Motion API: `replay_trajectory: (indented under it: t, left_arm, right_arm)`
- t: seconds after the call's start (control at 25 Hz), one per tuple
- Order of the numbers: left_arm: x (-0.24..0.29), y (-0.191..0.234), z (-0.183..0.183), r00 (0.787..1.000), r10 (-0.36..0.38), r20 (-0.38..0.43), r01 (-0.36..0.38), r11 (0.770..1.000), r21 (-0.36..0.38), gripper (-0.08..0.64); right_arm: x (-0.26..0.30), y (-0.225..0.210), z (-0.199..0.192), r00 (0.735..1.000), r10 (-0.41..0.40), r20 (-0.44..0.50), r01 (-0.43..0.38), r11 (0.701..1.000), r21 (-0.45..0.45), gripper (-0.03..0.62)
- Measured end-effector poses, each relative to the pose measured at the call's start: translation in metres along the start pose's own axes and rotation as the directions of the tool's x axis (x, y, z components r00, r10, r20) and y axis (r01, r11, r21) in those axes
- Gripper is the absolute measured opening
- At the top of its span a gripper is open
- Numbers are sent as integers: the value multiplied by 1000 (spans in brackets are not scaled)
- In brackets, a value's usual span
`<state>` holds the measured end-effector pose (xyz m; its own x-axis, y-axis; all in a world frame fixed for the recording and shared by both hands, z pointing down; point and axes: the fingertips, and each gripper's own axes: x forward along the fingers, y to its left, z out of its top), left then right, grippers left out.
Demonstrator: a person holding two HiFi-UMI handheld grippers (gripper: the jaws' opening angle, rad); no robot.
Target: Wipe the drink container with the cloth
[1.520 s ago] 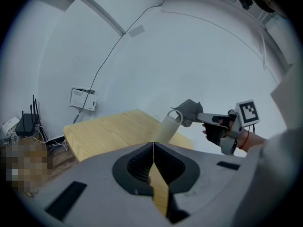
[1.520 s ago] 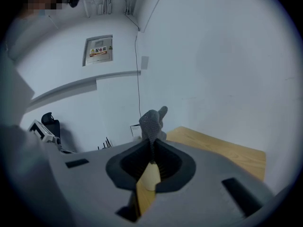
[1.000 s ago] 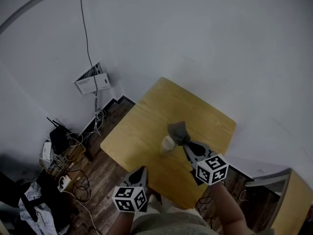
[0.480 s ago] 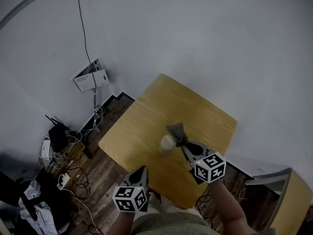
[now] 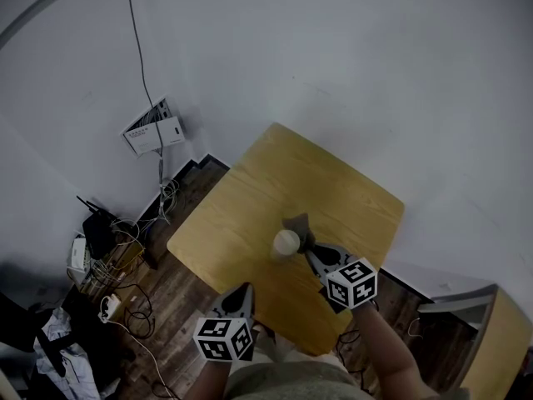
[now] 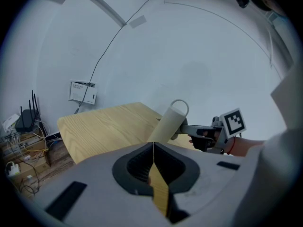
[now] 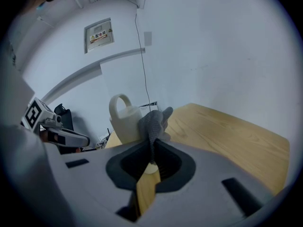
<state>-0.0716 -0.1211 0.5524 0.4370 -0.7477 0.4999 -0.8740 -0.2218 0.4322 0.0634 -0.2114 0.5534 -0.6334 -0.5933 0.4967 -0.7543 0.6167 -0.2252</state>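
A cream drink container (image 5: 286, 242) with a loop handle stands near the middle of the wooden table (image 5: 250, 215). My right gripper (image 5: 308, 251) is shut on a grey cloth (image 5: 298, 225), which lies against the container's far right side. In the right gripper view the cloth (image 7: 154, 121) rises from the closed jaws (image 7: 152, 148) and touches the container (image 7: 124, 123). My left gripper (image 5: 245, 290) hangs at the table's near edge, shut and holding nothing. In the left gripper view, its tip (image 6: 154, 144) points at the container (image 6: 166, 124), well short of it.
White walls close in behind the table. A wall box (image 5: 155, 131) and a hanging cable (image 5: 141, 65) are at the left. A router and tangled wires (image 5: 108, 240) lie on the dark floor to the left. A pale cabinet edge (image 5: 500, 340) stands at the lower right.
The right gripper has drawn the cloth nearer and down along the container's side, so less cloth shows past it. The left gripper has stayed where it was.
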Motion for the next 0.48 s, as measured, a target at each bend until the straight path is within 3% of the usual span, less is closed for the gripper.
replay_trajectory:
  t: [0.48]
  left_arm:
    - [-2, 6, -1, 1000, 12, -4, -12, 1000, -5, 3]
  right_arm:
    - [22, -4, -34, 996, -4, -94, 4, 1000, 3, 14]
